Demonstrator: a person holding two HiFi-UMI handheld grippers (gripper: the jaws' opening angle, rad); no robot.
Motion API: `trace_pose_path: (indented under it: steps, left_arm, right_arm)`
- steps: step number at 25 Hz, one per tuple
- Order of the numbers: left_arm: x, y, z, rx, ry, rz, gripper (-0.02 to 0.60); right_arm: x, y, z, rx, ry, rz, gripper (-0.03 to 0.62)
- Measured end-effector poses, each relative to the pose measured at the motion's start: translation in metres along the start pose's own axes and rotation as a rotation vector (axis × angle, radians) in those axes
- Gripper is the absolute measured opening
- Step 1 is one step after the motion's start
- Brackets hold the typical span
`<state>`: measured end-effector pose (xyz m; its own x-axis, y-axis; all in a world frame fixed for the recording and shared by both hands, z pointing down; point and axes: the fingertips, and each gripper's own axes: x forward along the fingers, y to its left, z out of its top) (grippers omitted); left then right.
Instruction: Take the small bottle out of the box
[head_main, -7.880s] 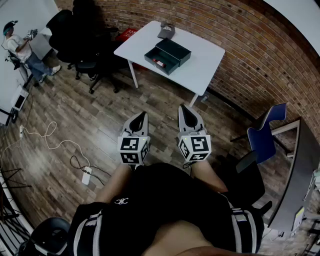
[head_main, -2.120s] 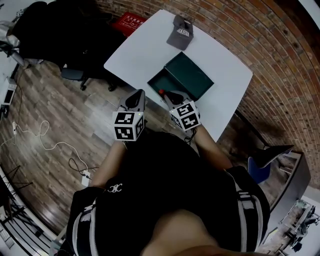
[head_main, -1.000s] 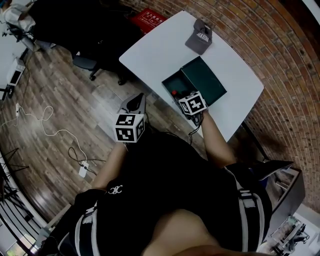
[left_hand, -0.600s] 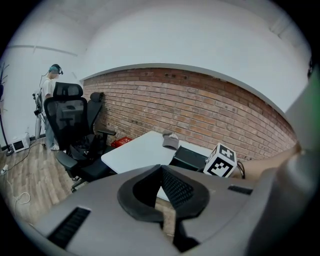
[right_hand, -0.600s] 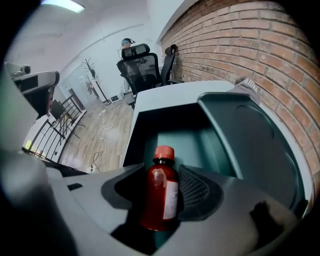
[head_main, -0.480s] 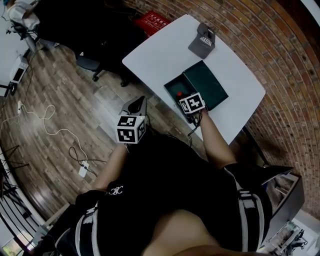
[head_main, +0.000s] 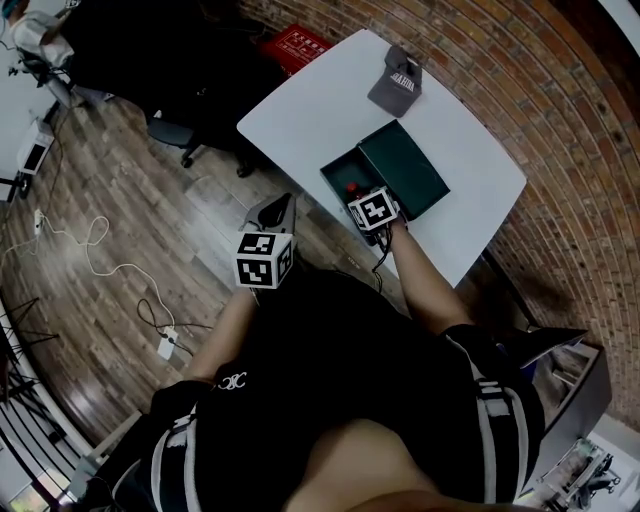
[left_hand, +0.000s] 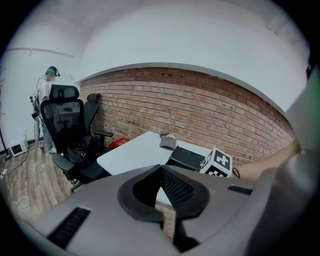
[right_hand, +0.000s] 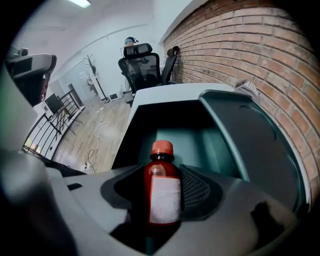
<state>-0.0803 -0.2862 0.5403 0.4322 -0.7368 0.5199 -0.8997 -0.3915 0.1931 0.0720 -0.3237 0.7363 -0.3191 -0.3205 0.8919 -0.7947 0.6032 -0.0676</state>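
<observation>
1. The small bottle (right_hand: 162, 192) lies on its side on the floor of the box (right_hand: 215, 147). Its red cap points away from my right gripper (right_hand: 162, 170) and its label faces up at me. It runs straight down the gap between the two jaws, which suits a grip across its body.
2. Those jaws are spread wide and have just been opening, with the bottle between them. There is a dark gap on the left side, and the right pad looks close to the glass. I judge that nothing pinches it yet. The wide spread lets a pad pass on either side of the bottle.
3. I point the right gripper steeply down into the open tray, since the box walls block any way in from the side.
4. The lid (right_hand: 260, 135) sits off to the right of my jaws, clear of the reach.
5. My left gripper (left_hand: 161, 170) has its jaws pressed together on nothing. It hangs short of the table (head_main: 300, 110), nearer my body. I judge it idle, as one gripper is enough here.
6. Next I would close on the body below the neck and lift.
</observation>
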Motion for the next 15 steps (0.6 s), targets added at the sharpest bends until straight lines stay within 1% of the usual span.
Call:
trace_pose_path:
  steps: [4, 7, 11, 13, 15]
  left_arm:
    - [-0.002, 0.001, 0.001, -0.005, -0.007, 0.014, 0.013]
    - [-0.004, -0.001, 0.003, -0.004, -0.013, 0.019, 0.014]
    - [-0.005, -0.005, 0.004, 0.009, -0.012, 0.012, 0.014]
    - [-0.005, -0.006, 0.007, 0.013, -0.024, 0.011, 0.014]
    - [-0.006, -0.008, 0.011, 0.015, -0.043, 0.012, 0.014]
  right_arm:
    - [0.0, 0.001, -0.003, -0.002, 0.021, 0.001, 0.216]
    - [-0.007, 0.0, 0.001, 0.005, -0.01, -0.012, 0.216]
    - [-0.024, -0.001, 0.014, -0.01, -0.108, -0.047, 0.216]
    - [-0.027, -0.003, 0.022, -0.02, -0.171, -0.06, 0.216]
    - [-0.04, -0.005, 0.032, -0.005, -0.241, -0.078, 0.216]
